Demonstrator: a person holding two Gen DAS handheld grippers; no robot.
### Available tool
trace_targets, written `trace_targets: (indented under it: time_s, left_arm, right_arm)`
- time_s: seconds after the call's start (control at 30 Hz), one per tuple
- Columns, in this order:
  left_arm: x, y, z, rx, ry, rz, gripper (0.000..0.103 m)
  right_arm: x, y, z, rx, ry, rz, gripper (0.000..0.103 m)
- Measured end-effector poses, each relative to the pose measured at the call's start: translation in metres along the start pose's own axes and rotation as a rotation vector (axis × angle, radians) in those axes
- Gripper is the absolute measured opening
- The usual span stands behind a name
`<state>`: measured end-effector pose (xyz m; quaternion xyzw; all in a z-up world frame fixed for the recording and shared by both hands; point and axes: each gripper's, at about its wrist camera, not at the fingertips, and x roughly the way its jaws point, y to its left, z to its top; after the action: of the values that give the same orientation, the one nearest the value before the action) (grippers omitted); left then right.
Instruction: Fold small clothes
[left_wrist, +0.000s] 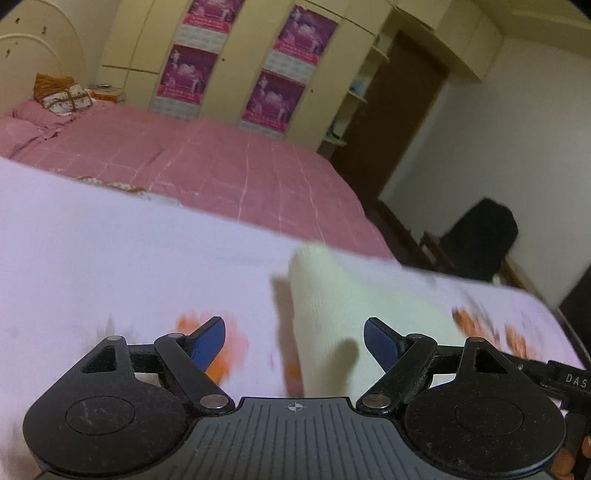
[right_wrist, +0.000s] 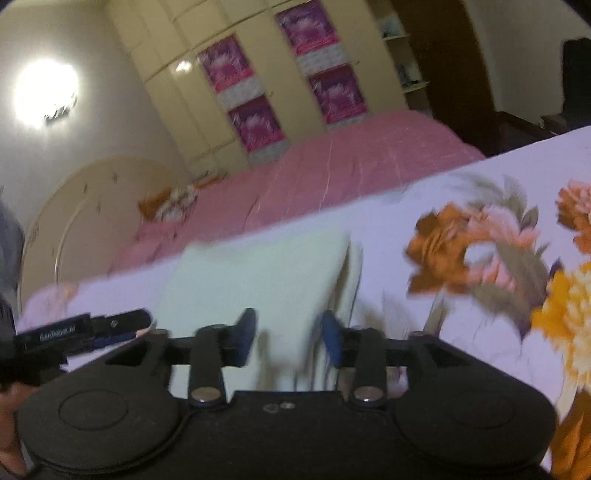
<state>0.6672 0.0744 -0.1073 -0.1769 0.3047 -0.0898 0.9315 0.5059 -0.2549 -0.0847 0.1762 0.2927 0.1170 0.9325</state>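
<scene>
A small pale cream garment (left_wrist: 332, 295) lies on a white floral sheet (left_wrist: 110, 258); it also shows in the right wrist view (right_wrist: 258, 280) as a folded flat rectangle. My left gripper (left_wrist: 294, 341) is open and empty just above the sheet, with the garment's near edge between its blue fingertips (left_wrist: 207, 343). My right gripper (right_wrist: 289, 338) is open and empty, hovering over the near edge of the garment. The left gripper's body (right_wrist: 66, 332) shows at the left of the right wrist view. Both views are motion-blurred.
The floral sheet (right_wrist: 480, 258) covers the near surface. Beyond it is a bed with a pink cover (left_wrist: 221, 162), pillows (left_wrist: 62, 96) at its head, a cream wardrobe with purple posters (left_wrist: 273, 92), a dark door (left_wrist: 399, 122) and a black chair (left_wrist: 480, 236).
</scene>
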Motion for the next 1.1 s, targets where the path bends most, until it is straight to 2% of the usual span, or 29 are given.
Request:
trace_targets:
  time_s: [0.13, 0.3, 0.4, 0.47, 0.5, 0.63, 0.9, 0.97, 1.03, 1.1]
  left_arm:
    - [0.032, 0.003, 0.018, -0.018, 0.039, 0.005, 0.082]
    - [0.058, 0.01, 0.011, -0.066, 0.08, 0.021, 0.082]
    - [0.063, 0.01, 0.004, -0.047, 0.075, 0.03, 0.082]
    - [0.064, 0.006, 0.004, -0.009, 0.077, 0.043, 0.082]
    - [0.064, 0.005, 0.004, 0.007, 0.081, 0.05, 0.082]
    - [0.063, -0.004, 0.006, 0.062, 0.091, 0.075, 0.082]
    - [0.06, -0.004, 0.011, 0.083, 0.089, 0.091, 0.082]
    - [0.045, -0.004, 0.011, 0.062, 0.065, 0.073, 0.082]
    - [0.023, -0.002, 0.005, 0.054, 0.034, 0.024, 0.082]
    - [0.004, -0.004, -0.006, 0.078, 0.028, -0.005, 0.082]
  right_arm:
    - [0.023, -0.015, 0.027, 0.056, 0.0, -0.022, 0.039]
    - [0.058, -0.032, 0.039, 0.123, 0.087, 0.025, 0.039]
    - [0.072, -0.031, 0.034, 0.092, 0.129, 0.035, 0.024]
    - [0.069, -0.029, 0.03, 0.048, 0.1, 0.018, 0.01]
    - [0.067, -0.029, 0.028, 0.042, 0.094, 0.01, 0.009]
    - [0.067, -0.029, 0.022, 0.019, 0.081, -0.02, 0.008]
    - [0.067, -0.02, 0.016, -0.03, 0.072, -0.071, 0.009]
    - [0.063, -0.011, 0.019, -0.057, 0.079, -0.083, 0.02]
    - [0.049, -0.007, 0.02, -0.057, 0.06, -0.077, 0.028]
    - [0.033, -0.007, 0.017, -0.058, 0.048, -0.053, 0.028]
